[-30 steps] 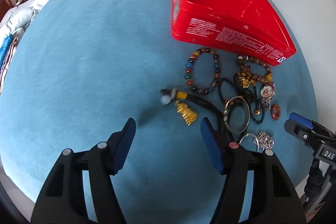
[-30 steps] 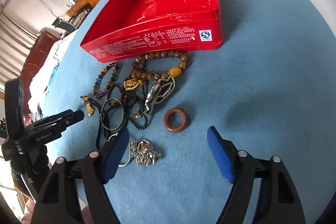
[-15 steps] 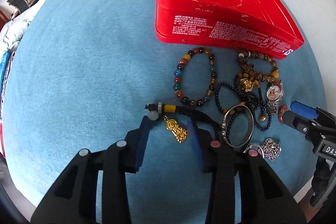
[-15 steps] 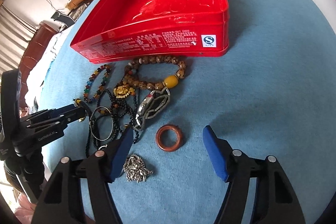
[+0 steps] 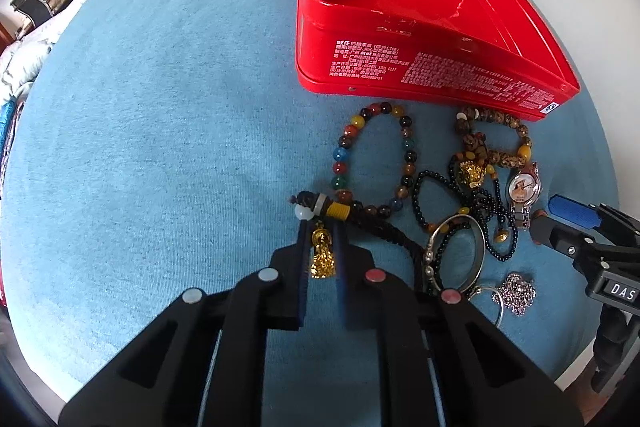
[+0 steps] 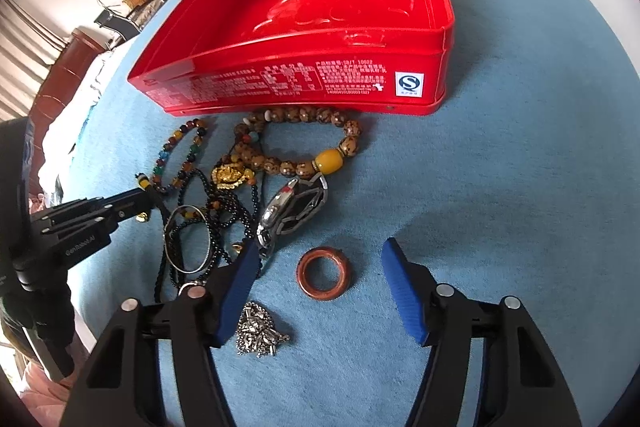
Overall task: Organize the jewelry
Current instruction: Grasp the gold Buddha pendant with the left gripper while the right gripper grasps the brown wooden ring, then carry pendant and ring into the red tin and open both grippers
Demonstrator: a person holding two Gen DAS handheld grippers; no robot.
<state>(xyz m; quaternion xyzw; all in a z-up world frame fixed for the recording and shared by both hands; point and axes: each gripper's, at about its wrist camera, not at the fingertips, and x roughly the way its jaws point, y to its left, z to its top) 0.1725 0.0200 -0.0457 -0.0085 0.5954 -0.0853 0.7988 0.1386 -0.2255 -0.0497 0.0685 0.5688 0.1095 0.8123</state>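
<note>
My left gripper (image 5: 320,233) is shut on the gold pendant (image 5: 322,257) of a black cord necklace (image 5: 380,227) that lies on the blue cloth. Its fingers reach in from the left in the right wrist view, by the yellow bead (image 6: 143,183). My right gripper (image 6: 320,253) points down over a reddish-brown ring (image 6: 325,273). Its jaws are closing with the ring between them, and the pads stand clear of it. An open red tin (image 5: 400,67) (image 6: 280,83) stands just beyond the jewelry.
Between the grippers and the tin lie a multicoloured bead bracelet (image 5: 372,163), a brown bead bracelet (image 6: 304,147), a watch (image 6: 296,207), black beads, a silver bangle (image 5: 456,255) and a silver chain heap (image 6: 256,331). The cloth's edge runs close on the right.
My left gripper slid forward over the gold pendant and shut on it. My right gripper's jaws narrowed around the ring, which now sits more centrally between them.
</note>
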